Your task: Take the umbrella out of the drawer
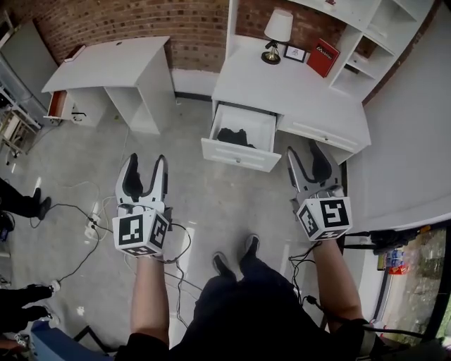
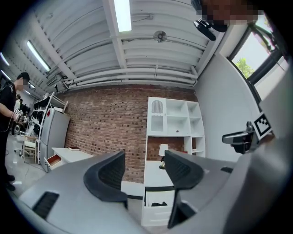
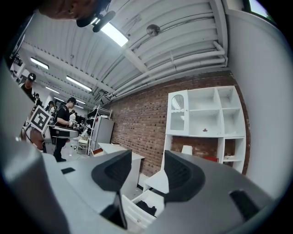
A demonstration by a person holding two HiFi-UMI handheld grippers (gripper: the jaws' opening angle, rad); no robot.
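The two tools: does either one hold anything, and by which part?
Nothing is held. The left tool and the right tool are open and empty; the black folded umbrella lies in the open white drawer.

Staged office corner in a workshop hall: white desk [image 1: 282,92], shelving [image 1: 380,42], brick wall [image 1: 141,21], cables [image 1: 77,211] across concrete floor.

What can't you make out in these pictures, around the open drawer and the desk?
- Dark bundle in the open drawer: head view, too small and dark to confirm it is the umbrella.
- Drawer's back: head view, hidden under the desk top.
- Red book cover: head view, print too small.
- Person at the left edge: head view, cut off by the frame.
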